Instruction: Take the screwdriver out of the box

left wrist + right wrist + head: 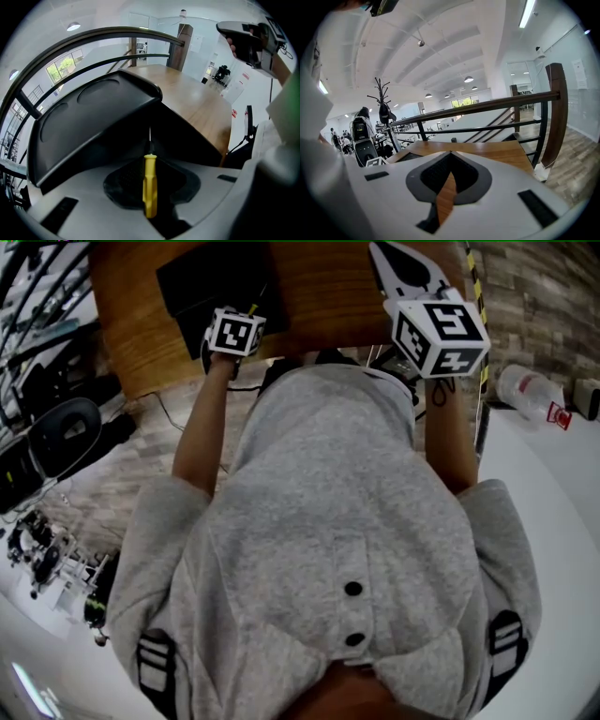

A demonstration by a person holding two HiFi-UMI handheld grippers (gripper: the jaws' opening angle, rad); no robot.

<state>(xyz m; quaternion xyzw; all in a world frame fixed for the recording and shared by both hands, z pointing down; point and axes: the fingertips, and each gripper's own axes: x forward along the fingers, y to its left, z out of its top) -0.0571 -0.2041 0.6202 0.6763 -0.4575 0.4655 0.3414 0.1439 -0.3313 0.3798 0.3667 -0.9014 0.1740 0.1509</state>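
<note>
Logged at grasp step: left claw (150,161) closing on screwdriver (150,192) in box (93,117), right claw (449,164) narrowly parted, empty; needed straight lift next.

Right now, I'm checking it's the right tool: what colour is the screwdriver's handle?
Yellow; the screwdriver handle shows best in the left gripper view.

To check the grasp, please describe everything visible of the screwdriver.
The screwdriver has a yellow, plastic-looking handle and a thin metal shaft. It stands between the closing jaws of the left gripper, handle toward the camera, shaft pointing away toward the open box. The jaws seem to touch the handle on both sides. Its tip cannot be made out.
</note>
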